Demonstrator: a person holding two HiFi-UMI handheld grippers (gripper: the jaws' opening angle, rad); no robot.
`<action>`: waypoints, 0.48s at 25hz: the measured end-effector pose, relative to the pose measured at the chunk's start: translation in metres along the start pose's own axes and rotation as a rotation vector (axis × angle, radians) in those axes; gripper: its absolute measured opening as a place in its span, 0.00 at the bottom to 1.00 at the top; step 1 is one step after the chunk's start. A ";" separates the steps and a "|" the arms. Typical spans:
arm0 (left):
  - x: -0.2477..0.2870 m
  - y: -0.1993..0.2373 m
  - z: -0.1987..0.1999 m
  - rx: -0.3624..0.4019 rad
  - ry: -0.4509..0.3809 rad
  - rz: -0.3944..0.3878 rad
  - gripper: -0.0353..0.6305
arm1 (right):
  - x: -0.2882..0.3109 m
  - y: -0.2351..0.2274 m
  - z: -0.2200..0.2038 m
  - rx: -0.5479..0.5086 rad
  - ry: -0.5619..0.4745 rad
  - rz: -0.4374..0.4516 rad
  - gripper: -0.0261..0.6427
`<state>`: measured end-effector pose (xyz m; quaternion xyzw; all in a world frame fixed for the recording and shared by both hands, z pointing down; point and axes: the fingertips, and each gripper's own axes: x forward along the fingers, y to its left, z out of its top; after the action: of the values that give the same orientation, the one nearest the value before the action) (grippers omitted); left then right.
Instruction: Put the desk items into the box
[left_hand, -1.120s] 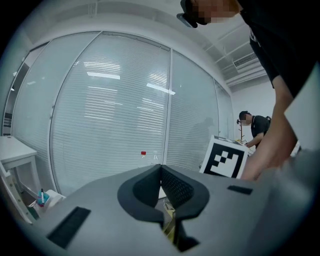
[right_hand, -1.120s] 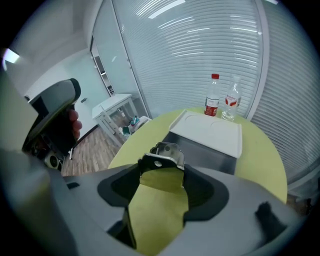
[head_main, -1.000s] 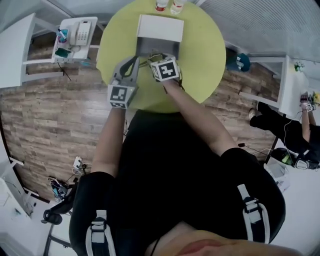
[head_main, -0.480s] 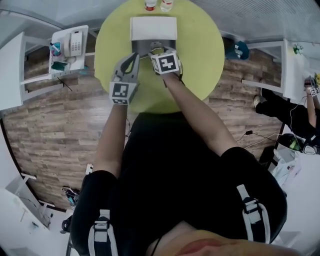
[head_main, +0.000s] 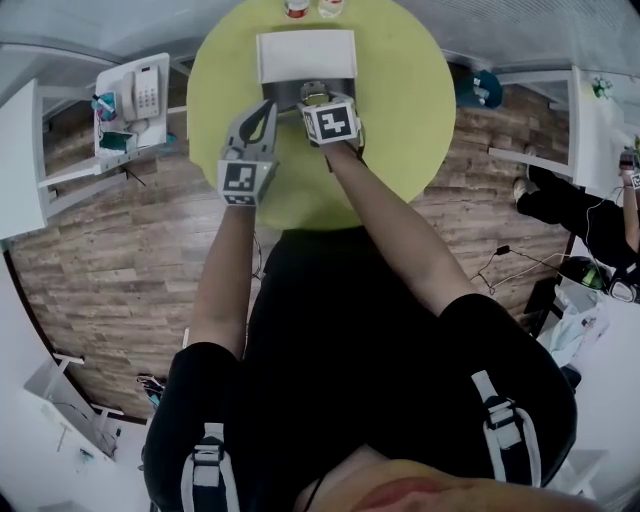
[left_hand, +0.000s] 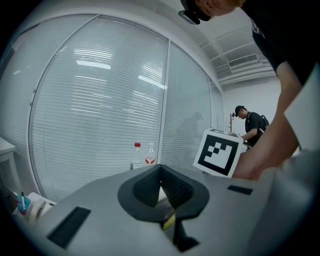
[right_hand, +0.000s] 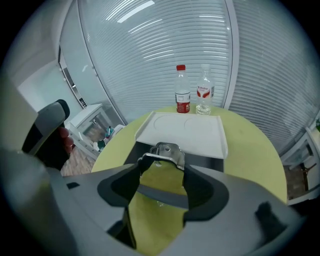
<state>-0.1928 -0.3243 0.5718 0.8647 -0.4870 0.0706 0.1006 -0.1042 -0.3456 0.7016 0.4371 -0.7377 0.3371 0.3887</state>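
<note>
A round yellow-green table (head_main: 400, 110) stands on a wood-plank floor (head_main: 110, 250), with slatted blinds behind it in both gripper views. Two bottles sit side by side at the table's far edge, one red-capped (right_hand: 182, 92) and one clear (right_hand: 204, 92).

The box (head_main: 285, 92) lies just in front of them. Its white lid (head_main: 305, 55) is folded open and lies flat toward the bottles. The dark interior faces up on the near side (what is in it cannot be made out).

The right gripper (right_hand: 162, 159) is clamped on a small metal clip (right_hand: 164, 151), pinched at the very tips of its jaws. The clip's long axis runs crosswise from jaw to jaw, dipping slightly to the right in the right gripper view. It hangs over the near edge of the box's dark opening, clear of the tabletop.

The left gripper (head_main: 268, 110) hovers just beside the right one, at the box's near-left corner. Its jaws meet at the tips with nothing between them.

A white side table carrying a telephone (head_main: 145, 90) stands off to the left.
</note>
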 end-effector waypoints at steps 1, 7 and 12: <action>0.001 0.001 -0.002 -0.002 0.003 0.000 0.07 | 0.003 0.000 -0.002 0.003 0.006 0.001 0.45; 0.008 0.006 -0.017 -0.019 0.021 0.005 0.07 | 0.023 -0.001 -0.009 0.020 0.035 0.000 0.45; 0.012 0.008 -0.025 -0.034 0.032 0.016 0.07 | 0.039 0.000 -0.021 0.024 0.075 -0.005 0.45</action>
<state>-0.1944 -0.3326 0.5998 0.8577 -0.4933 0.0767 0.1226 -0.1109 -0.3432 0.7451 0.4308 -0.7173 0.3610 0.4117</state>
